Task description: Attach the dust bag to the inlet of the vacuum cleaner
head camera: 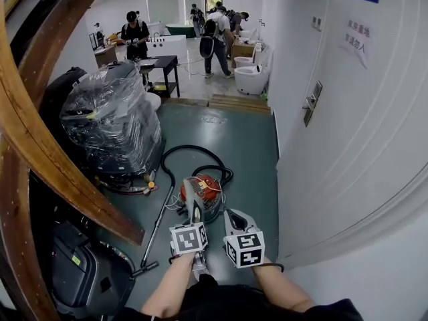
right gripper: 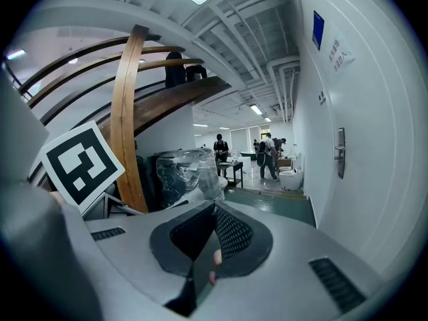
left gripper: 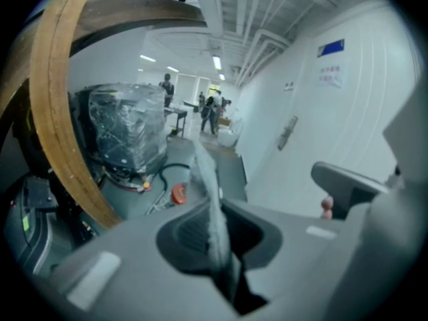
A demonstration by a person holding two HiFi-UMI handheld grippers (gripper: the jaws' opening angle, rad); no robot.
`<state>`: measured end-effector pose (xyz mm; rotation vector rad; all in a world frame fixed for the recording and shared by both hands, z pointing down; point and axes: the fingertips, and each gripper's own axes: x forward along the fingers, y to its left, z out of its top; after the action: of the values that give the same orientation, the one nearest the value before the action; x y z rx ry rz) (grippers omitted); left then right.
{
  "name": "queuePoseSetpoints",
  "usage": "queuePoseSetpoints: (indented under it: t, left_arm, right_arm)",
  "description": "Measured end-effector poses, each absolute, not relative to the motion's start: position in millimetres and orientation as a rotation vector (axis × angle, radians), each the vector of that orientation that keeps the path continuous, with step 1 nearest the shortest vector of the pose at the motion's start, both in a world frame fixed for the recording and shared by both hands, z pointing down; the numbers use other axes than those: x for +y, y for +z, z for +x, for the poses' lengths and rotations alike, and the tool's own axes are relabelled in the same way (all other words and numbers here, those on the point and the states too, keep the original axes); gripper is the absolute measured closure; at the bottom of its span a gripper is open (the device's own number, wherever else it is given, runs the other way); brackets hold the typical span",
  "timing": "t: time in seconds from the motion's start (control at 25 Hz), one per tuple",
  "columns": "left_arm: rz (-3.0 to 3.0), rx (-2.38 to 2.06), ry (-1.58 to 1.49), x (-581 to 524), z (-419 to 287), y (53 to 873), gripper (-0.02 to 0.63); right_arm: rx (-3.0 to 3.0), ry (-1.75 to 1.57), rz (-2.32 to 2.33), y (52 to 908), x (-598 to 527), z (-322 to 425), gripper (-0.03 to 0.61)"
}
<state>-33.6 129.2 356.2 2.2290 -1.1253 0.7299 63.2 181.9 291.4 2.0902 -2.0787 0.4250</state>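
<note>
The left gripper (head camera: 192,212) is clamped on the dust bag (head camera: 194,189), a thin grey sheet standing edge-up from its jaws. The left gripper view confirms the grip. There the left gripper (left gripper: 217,212) shows both pads pressed on the dust bag (left gripper: 204,172), which projects past the tips. The right gripper (head camera: 231,215) is held just beside it, at the same height. Only the right gripper view shows its state: the right gripper (right gripper: 214,209) is fully closed, pad against pad.

Below and beyond both tools, the red vacuum cleaner (head camera: 212,186) sits on the green floor (head camera: 247,146), partly covered by the bag in the head view. The left gripper view shows the vacuum cleaner (left gripper: 178,192) only as a small red spot. The right gripper view does not include it. No view resolves the inlet.

A black hose (head camera: 194,149) loops behind the vacuum cleaner, and a wand (head camera: 157,226) lies on the floor to its left. Further left stands a plastic-wrapped machine (head camera: 114,119) beside a curved wooden beam (head camera: 60,152). A white door (head camera: 348,146) closes the right side. Several people (head camera: 217,35) stand at the far end of the room.
</note>
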Motion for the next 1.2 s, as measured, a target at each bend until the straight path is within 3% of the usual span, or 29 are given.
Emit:
queuePoseSetpoints:
  t: [1.2]
  left_arm:
    - [2.063,-1.121,0.738,-35,-76,398,0.589]
  right_arm:
    - [-2.040,0.528,1.950,327,4,36,0.594]
